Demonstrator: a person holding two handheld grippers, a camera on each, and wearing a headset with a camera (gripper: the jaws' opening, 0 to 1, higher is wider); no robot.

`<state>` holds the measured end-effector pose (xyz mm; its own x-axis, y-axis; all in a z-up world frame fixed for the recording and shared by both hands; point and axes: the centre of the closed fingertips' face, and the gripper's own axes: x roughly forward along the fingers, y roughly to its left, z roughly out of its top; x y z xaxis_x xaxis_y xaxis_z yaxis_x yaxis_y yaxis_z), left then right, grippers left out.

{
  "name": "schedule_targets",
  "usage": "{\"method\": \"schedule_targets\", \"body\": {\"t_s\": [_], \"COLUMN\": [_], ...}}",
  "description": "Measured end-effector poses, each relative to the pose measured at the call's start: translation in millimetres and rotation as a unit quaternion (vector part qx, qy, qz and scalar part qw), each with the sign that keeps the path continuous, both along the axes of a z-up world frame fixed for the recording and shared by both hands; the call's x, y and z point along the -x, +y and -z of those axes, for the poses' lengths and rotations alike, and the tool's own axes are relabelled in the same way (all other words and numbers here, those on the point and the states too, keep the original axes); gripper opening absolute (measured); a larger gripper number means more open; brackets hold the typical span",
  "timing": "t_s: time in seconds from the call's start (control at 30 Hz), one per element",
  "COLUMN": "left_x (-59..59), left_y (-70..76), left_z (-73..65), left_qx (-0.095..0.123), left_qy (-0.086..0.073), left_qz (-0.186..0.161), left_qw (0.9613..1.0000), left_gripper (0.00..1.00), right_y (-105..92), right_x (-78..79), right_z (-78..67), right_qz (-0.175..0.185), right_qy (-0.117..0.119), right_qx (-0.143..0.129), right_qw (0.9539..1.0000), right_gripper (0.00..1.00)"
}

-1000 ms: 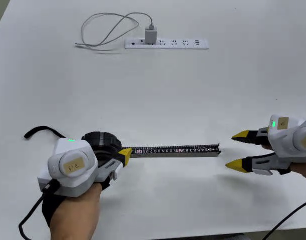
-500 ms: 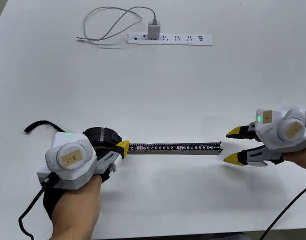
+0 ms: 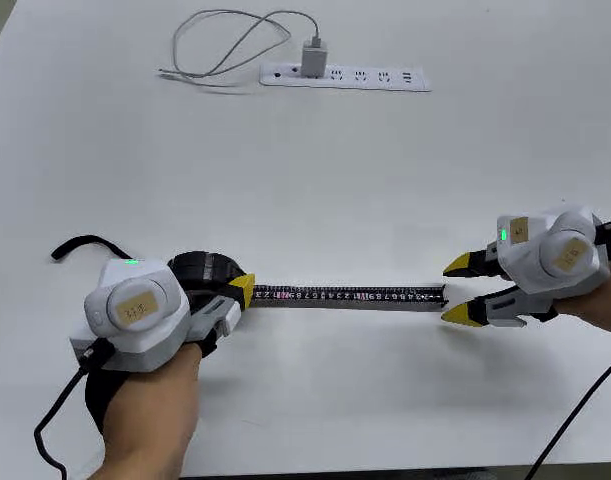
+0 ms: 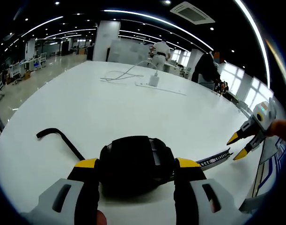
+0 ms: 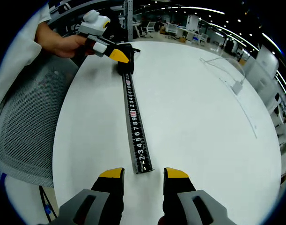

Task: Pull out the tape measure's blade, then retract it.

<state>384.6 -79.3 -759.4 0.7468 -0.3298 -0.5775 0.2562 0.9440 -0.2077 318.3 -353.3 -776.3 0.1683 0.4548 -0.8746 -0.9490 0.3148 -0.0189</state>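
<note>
The tape measure's black case (image 3: 203, 272) lies at the table's left, and my left gripper (image 3: 217, 290) is shut on it; in the left gripper view the case (image 4: 135, 161) sits between the yellow-tipped jaws of that gripper (image 4: 136, 164). The blade (image 3: 350, 295) lies flat on the table, pulled out to the right. Its end reaches the mouth of my right gripper (image 3: 457, 291), which is open, one yellow tip on each side. In the right gripper view the blade (image 5: 135, 124) stops just ahead of the gap of that gripper (image 5: 143, 174).
A white power strip (image 3: 345, 76) with a charger and a grey cable (image 3: 230, 40) lies at the back of the white table (image 3: 315, 190). A black strap (image 3: 85, 246) trails left of the case. A mesh chair (image 5: 25, 122) stands by the table's near edge.
My right gripper has moved left towards the blade's end, and its tips now flank that end. The left gripper and the case have stayed put.
</note>
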Motion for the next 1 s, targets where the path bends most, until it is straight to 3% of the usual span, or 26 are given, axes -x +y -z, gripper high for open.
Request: {"method": "schedule_targets", "body": {"t_s": [0.53,1.0], "left_x": [-0.1,0.1], "left_y": [-0.6,-1.8], "left_z": [2.3,4.4], "left_qx": [-0.009,-0.014], "left_qy": [0.008,0.016], "left_qz": [0.009,0.014], "left_qw": [0.9999,0.9997], "left_gripper": [0.61,0.61], "right_y": [7.7,3.1], "right_x": [-0.3,-4.1], "right_z": [6.5,17.8], "right_qz": [-0.027,-0.048], "right_qy": [0.013,0.012], "right_qx": [0.010,0.022], "right_qw": [0.9995,0.9985], "right_gripper": [0.21,0.12]}}
